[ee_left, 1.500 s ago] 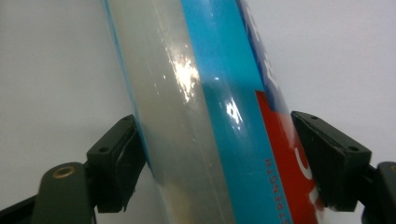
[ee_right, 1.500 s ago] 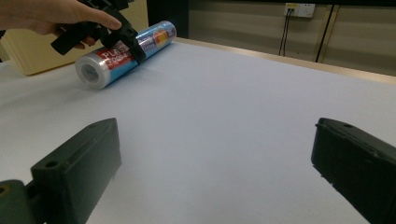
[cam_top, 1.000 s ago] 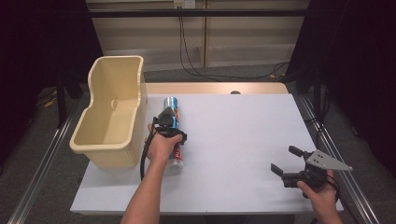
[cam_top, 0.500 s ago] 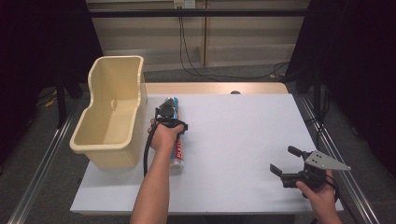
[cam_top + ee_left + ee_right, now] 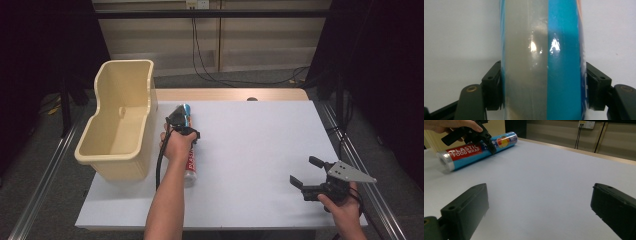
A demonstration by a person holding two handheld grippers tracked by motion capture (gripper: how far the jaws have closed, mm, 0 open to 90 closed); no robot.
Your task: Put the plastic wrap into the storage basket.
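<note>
In the high view the left gripper (image 5: pixel 181 119) sits over the roll of plastic food wrap (image 5: pixel 190 167), which lies on the white table (image 5: pixel 260 150) just beside the cream bin (image 5: pixel 120 125); the right gripper (image 5: pixel 309 175) rests well apart near the table's right edge. The left gripper view shows its jaws, just closing, pressed against both sides of the roll (image 5: pixel 541 60). The right gripper view shows its own jaws wide apart with nothing between them, and the roll (image 5: pixel 474 150) farther off under the left gripper (image 5: pixel 486 143).
</note>
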